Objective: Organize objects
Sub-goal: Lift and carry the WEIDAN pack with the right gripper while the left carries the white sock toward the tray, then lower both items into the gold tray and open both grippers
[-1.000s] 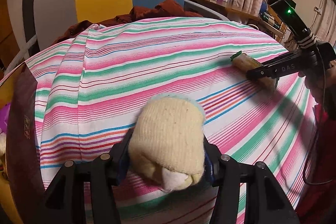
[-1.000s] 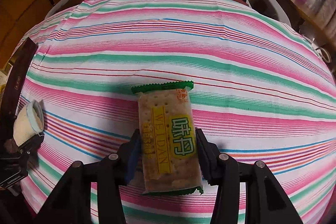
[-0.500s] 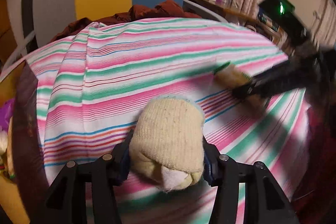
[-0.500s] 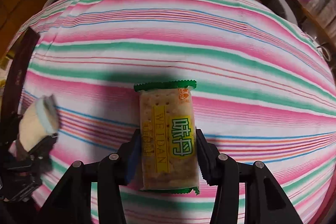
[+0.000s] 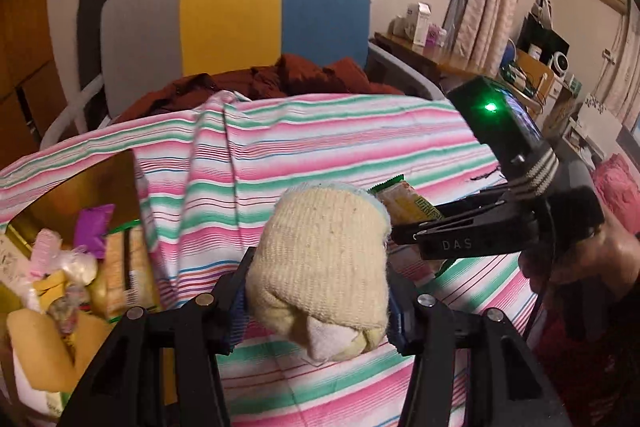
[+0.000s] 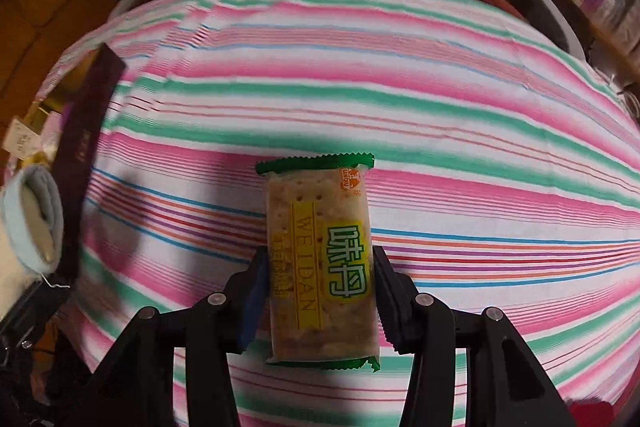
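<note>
Above a surface draped in a pink, green and white striped cloth (image 6: 400, 75), two tools each carry one item. On the left, the left hand-held gripper (image 5: 316, 303) is clamped on a rolled cream sock (image 5: 320, 267). To its right, the right hand-held gripper (image 6: 316, 299) pinches a green-edged cracker packet (image 6: 322, 259) lengthwise. At the left edge sits an open box (image 5: 80, 179) already crowded with snacks and small bundles. Judging by this, sorting is well underway; both held items remain to be placed.
</note>
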The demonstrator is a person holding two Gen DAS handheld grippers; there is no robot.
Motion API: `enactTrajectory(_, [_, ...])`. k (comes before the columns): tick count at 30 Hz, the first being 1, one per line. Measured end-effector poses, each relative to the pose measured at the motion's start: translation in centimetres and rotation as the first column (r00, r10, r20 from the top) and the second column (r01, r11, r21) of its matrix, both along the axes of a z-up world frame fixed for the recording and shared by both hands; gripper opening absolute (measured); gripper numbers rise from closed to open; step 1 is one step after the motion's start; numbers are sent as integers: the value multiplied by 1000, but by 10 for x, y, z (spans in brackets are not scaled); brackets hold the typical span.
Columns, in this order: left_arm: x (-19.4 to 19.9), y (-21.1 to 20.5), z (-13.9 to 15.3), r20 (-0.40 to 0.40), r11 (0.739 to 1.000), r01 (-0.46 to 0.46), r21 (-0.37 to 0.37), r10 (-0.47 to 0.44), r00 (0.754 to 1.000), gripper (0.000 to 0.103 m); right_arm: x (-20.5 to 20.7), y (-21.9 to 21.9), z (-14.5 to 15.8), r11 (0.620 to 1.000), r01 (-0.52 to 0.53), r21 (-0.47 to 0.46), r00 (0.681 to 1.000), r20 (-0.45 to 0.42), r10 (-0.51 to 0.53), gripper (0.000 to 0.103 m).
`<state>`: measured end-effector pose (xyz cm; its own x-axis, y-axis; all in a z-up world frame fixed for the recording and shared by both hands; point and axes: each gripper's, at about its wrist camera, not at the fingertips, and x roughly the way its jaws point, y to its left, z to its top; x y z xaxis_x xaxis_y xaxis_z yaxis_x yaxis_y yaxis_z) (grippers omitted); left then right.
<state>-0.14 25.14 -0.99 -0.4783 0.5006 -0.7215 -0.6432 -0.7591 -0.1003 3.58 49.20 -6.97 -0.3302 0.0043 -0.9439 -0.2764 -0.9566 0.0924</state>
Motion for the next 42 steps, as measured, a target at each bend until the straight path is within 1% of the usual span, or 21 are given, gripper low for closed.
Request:
enactTrajectory(3, [0, -14, 8, -18, 1000, -30, 7, 30, 999, 54, -1, -11, 17, 1000, 0, -10, 998, -61, -1, 49])
enactTrajectory(6, [-3, -27, 10, -14, 998, -55, 15, 56, 998, 54, 3, -43, 30, 1000, 2, -15, 994, -109, -4, 49])
enactTrajectory(8, [-4, -36, 11, -16, 997, -73, 16, 74, 997, 54, -5, -56, 35, 1000, 4, -18, 990, -141, -6, 49])
enactTrajectory(10, [-4, -44, 10, -15, 996, -91, 18, 91, 996, 54, -3, -64, 42, 999, 7, -36, 985, -173, -13, 49])
enactTrajectory(11, [-4, -49, 10, -15, 995, -100, 21, 100, 995, 54, -16, -73, 35, 999, 7, -43, 983, -180, -15, 49])
enactTrajectory(18, [-8, -84, 11, -17, 987, -160, 31, 161, 987, 54, -26, -116, 47, 996, -38, -76, 971, -239, 19, 49])
enactTrajectory(22, [-15, -113, 11, -5, 977, -205, 54, 206, 979, 54, -37, -139, 55, 993, -74, -88, 964, -263, 49, 49])
enactTrajectory(25, [-19, -142, 13, 5, 963, -260, 73, 261, 965, 54, -46, -161, 58, 989, -111, -95, 959, -273, 81, 49])
enactTrajectory(28, [-22, -174, 14, 18, 941, -326, 89, 325, 945, 54, -54, -180, 59, 984, -143, -107, 953, -285, 107, 49])
enactTrajectory(31, [-25, -211, 15, 32, 909, -404, 105, 403, 915, 54, -64, -201, 61, 976, -186, -112, 943, -301, 145, 49])
enactTrajectory(37, [-31, -258, 7, 59, 858, -499, 118, 496, 866, 54, -87, -235, 64, 961, -248, -120, 927, -317, 200, 49])
enactTrajectory(39, [-34, -263, 5, 72, 850, -511, 124, 506, 859, 54, -98, -243, 63, 957, -259, -131, 926, -316, 207, 49])
enactTrajectory(42, [-39, -257, 7, 62, 857, -500, 129, 496, 866, 54, -117, -253, 64, 954, -269, -129, 925, -311, 219, 49])
